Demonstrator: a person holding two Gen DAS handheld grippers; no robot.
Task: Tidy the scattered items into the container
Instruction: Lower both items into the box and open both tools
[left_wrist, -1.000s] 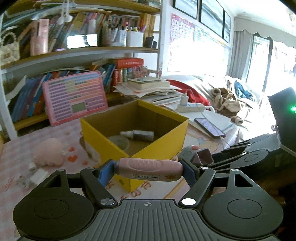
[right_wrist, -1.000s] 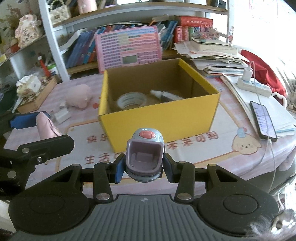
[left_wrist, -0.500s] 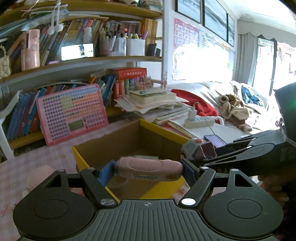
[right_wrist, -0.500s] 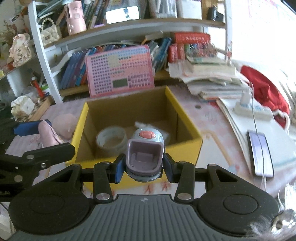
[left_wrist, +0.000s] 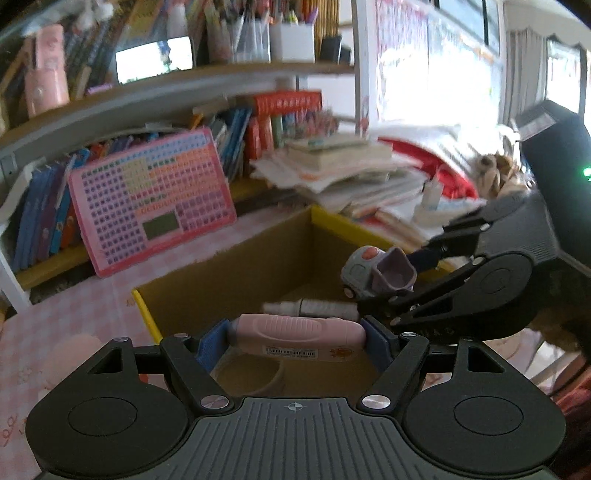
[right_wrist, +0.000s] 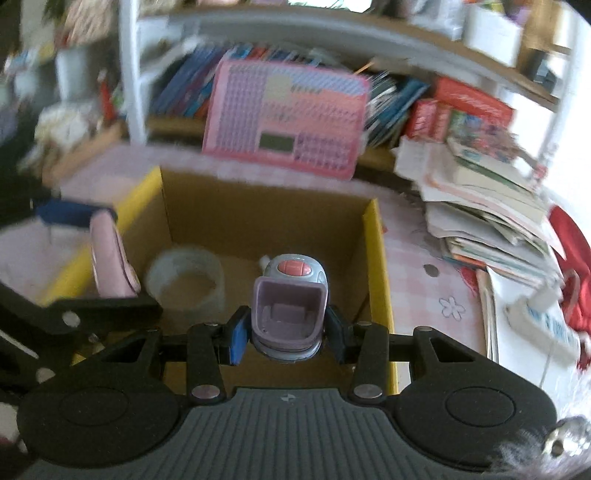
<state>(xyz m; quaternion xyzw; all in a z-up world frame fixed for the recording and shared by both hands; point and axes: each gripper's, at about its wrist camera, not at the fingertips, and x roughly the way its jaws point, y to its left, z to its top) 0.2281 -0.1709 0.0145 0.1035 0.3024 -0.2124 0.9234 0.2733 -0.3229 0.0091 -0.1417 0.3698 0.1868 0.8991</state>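
Pink tube (left_wrist: 297, 331) is being gripped by left tongs (left_wrist: 297, 334), grey-purple toy (right_wrist: 290, 301) by right tongs (right_wrist: 284, 330), yellow box (right_wrist: 380, 266) below both.

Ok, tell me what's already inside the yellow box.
Inside the yellow box lie a roll of clear tape and a small white bottle. The grey toy in the right tool hides most of the bottle and the floor behind it.

Both loaded grippers now over the yellow box (right_wrist: 376, 258), formerly short of it.
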